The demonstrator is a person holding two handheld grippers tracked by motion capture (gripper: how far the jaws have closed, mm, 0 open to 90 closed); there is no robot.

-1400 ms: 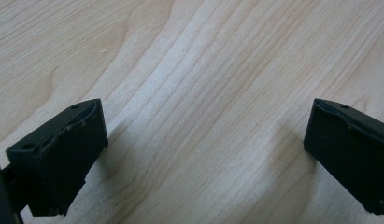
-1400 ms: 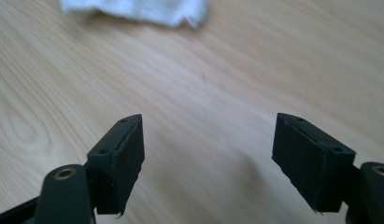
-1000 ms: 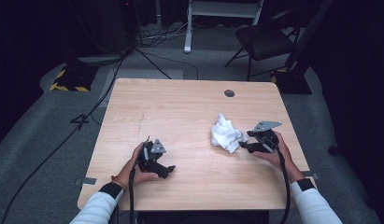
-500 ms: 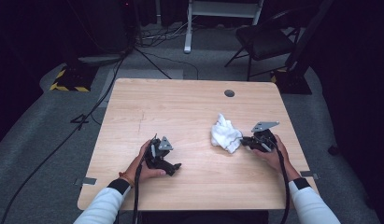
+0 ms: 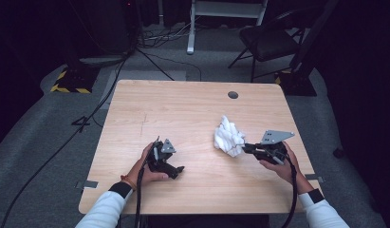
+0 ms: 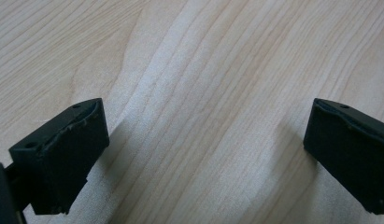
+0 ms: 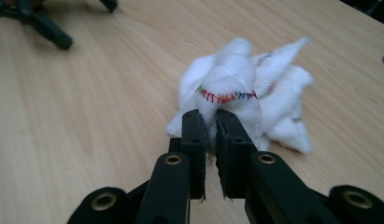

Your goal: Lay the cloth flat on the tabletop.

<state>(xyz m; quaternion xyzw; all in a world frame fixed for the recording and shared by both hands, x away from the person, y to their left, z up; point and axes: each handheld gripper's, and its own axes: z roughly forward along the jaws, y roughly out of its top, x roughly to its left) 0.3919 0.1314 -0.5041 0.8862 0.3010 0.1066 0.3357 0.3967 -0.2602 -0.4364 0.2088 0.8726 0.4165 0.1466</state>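
White crumpled cloth (image 5: 228,136) with coloured stitching sitting right of centre on the wooden surface (image 5: 183,114), pinched at its near edge by the right tool (image 7: 208,122), left tool (image 5: 165,160) down low over bare wood, jaws wide apart.

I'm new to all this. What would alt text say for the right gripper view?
Two black jaws of the right tool are pinched shut on the near edge of a crumpled white cloth with multicoloured stitching, lying on a light wooden table. The other tool shows blurred at the far top left.
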